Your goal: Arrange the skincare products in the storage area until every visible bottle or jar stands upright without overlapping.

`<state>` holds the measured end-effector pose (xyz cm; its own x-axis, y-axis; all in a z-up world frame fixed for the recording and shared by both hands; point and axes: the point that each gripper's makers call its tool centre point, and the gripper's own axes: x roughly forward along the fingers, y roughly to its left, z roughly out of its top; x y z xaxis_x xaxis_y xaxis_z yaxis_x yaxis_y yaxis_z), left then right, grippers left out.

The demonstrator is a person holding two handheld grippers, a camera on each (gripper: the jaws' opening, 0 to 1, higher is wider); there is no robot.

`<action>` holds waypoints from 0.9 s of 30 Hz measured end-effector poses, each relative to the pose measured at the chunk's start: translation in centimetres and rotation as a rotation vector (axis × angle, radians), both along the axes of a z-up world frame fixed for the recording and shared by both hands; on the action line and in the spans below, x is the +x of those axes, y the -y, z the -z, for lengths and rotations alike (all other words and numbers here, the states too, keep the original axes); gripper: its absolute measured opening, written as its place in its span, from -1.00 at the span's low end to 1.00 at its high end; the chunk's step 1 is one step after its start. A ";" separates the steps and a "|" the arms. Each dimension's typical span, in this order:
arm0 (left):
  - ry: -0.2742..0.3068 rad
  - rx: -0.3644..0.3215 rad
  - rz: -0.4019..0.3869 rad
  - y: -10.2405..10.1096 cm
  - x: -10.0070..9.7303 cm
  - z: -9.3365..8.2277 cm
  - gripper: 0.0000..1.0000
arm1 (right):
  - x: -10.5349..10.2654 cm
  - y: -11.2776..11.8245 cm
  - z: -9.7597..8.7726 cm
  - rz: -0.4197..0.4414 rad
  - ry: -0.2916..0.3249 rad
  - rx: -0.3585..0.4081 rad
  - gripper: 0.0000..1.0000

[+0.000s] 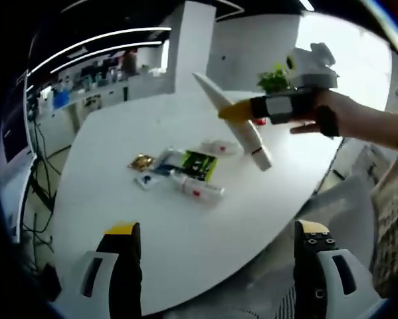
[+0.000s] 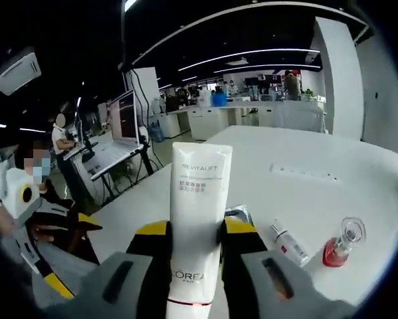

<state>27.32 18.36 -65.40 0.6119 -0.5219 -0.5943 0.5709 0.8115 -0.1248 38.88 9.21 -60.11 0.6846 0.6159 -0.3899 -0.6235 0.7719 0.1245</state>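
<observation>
My right gripper (image 2: 195, 229) is shut on a white L'Oreal Revitalift tube (image 2: 199, 199) and holds it in the air above the white table (image 2: 331, 153). In the left gripper view the same right gripper (image 1: 278, 106) comes in from the right with the tube (image 1: 242, 126) slanting over the table (image 1: 119, 133). My left gripper (image 1: 217, 229) is open and holds nothing, low by the table's near edge. On the table lie a green and black box (image 1: 199, 165), a white tube with red print (image 1: 202, 191), another white tube (image 1: 218, 147) and a gold item (image 1: 141, 161).
A small white bottle (image 2: 288, 242) lies beside a red-based glass bottle (image 2: 341, 242). A potted plant (image 1: 274, 81) stands at the table's far side. A power strip (image 2: 305, 173) lies on the table. People sit at a laptop desk (image 2: 119, 126) beyond it.
</observation>
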 end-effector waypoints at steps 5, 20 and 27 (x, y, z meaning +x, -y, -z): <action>0.027 0.000 0.037 1.2 0.4 -1.0 0.89 | -1.2 0.0 -1.2 0.001 0.024 0.021 -0.47; 0.079 -0.065 0.086 4.8 2.4 -3.5 0.86 | -4.0 -0.5 -4.0 0.002 0.101 0.047 -0.47; 0.123 -0.045 0.139 6.5 2.8 -4.5 0.82 | -4.9 -0.8 -5.7 0.012 0.146 0.082 -0.47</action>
<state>30.14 11.90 -60.94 0.5989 -0.6306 -0.4935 0.6902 0.7190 -0.0812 33.99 9.96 -54.43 0.7377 0.6332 -0.2343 -0.6305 0.7702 0.0963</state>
